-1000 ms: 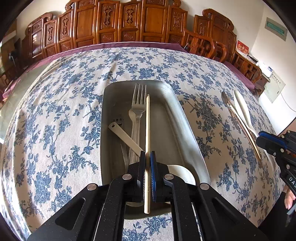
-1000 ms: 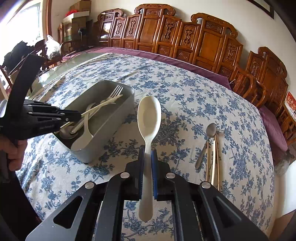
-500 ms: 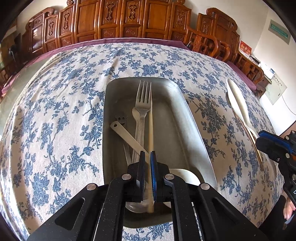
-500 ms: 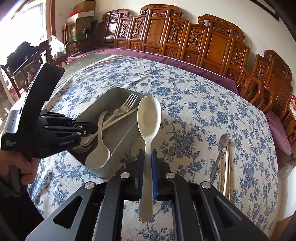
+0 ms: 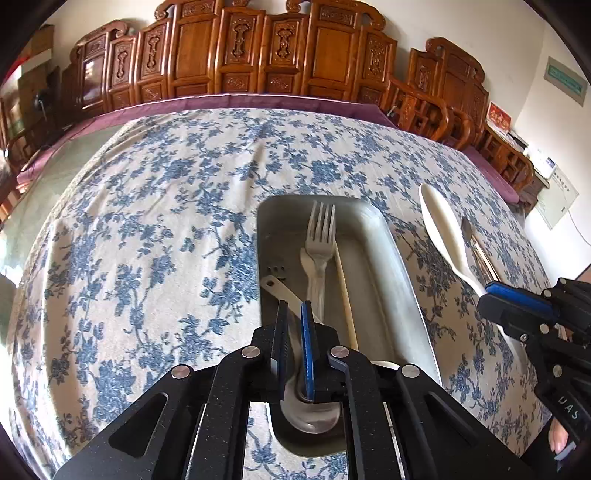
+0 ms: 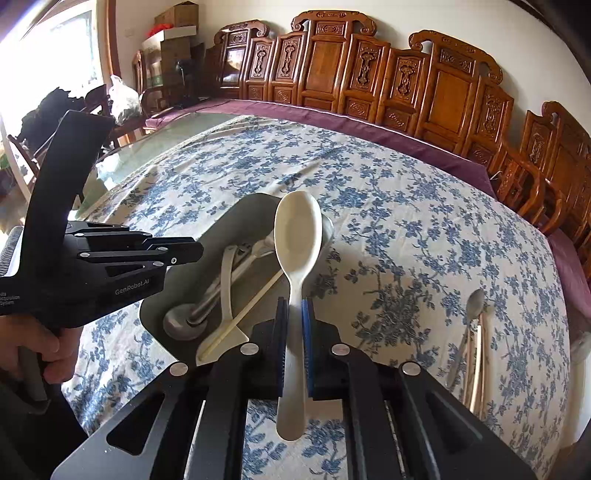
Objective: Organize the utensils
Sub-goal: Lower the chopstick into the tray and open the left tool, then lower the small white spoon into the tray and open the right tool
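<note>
Right hand-held gripper (image 6: 294, 321) hovers over blue-floral tablecloth (image 6: 406, 229) before carved wooden chairs (image 6: 369, 74)

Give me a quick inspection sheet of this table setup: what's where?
Surface: blue-flowered tablecloth.
Job's things: grey tray holds a fork, chopstick and spoons; a white spoon is in the air; a metal spoon and chopsticks lie on the cloth.
Clutter: nothing seen.
Grippers: left gripper over the tray, holding nothing; right gripper clamps the white spoon.
Cables: nothing seen.
Surroundings: carved wooden chairs, boxes.
</note>
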